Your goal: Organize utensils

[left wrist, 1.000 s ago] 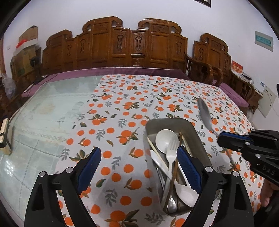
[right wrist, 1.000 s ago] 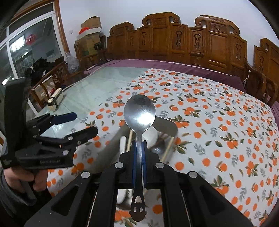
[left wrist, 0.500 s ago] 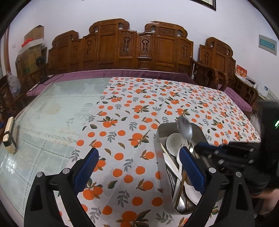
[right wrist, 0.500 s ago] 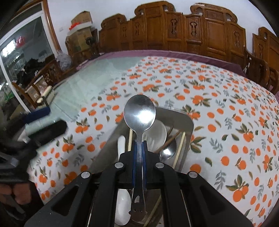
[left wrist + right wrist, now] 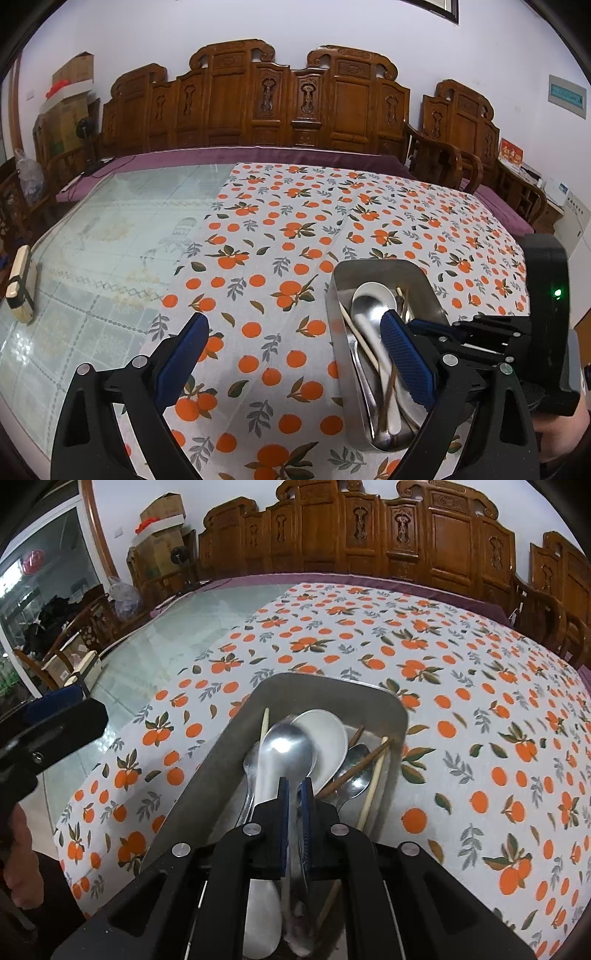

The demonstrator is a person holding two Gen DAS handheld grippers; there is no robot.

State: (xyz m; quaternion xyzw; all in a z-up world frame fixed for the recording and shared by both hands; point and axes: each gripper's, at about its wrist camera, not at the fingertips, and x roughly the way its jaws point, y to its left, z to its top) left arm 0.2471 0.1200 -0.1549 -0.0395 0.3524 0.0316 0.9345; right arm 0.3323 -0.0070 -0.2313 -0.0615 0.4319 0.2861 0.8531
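A metal tray (image 5: 373, 271) (image 5: 325, 686) sits on the orange-print tablecloth and holds several utensils: a white spoon (image 5: 328, 738), a smaller metal spoon (image 5: 356, 771) and chopsticks (image 5: 373, 779). My right gripper (image 5: 294, 786) is low over the tray, its blue pads shut on the handle of a large metal spoon (image 5: 286, 753) (image 5: 371, 302) whose bowl lies among the utensils. It also shows in the left wrist view (image 5: 461, 332). My left gripper (image 5: 291, 354) is wide open and empty, its right finger over the tray's left side.
The orange-print tablecloth (image 5: 295, 229) covers the right part of a glass-topped table (image 5: 110, 229). A small wooden box (image 5: 20, 284) lies at the table's left edge. Carved wooden benches (image 5: 288, 103) line the far side.
My right gripper has carried the metal spoon from the air down into the tray. The left gripper has drawn back and shifted left a little, staying open.
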